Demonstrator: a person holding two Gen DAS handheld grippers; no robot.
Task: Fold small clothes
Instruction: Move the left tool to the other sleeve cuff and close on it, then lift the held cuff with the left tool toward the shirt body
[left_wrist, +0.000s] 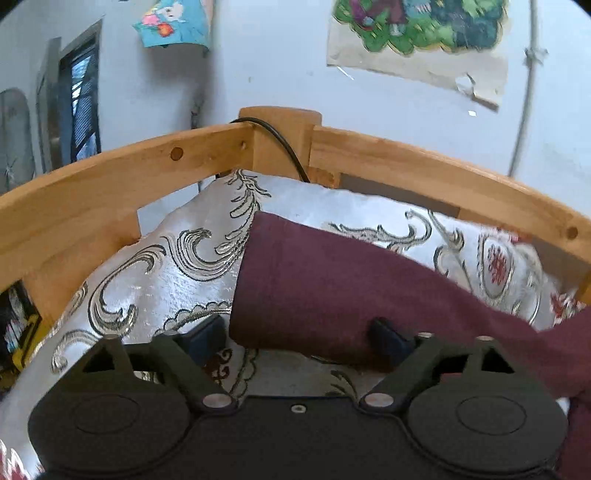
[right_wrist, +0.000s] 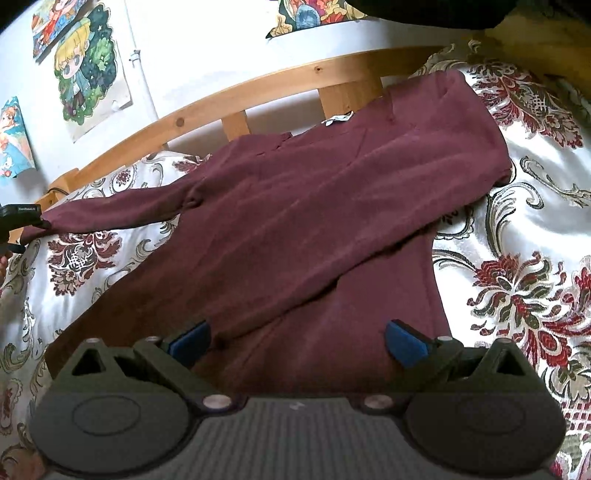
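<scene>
Patterned bedspread (right_wrist: 517, 229) under everything, wooden bed rail (left_wrist: 110, 173) and postered wall beyond. Nearest in the right wrist view: right gripper (right_wrist: 297, 341) spread wide over the lower body of the maroon sweater (right_wrist: 295, 206), gripping nothing. Sleeve-folding step, by the look: one sleeve already crossed over the chest. Farther toward the bed's corner post, left gripper (left_wrist: 297, 338) apart around the other sleeve's cuff (left_wrist: 295, 280), pads not visibly pressing. Next: clamp that cuff, carry it inward across the body.
</scene>
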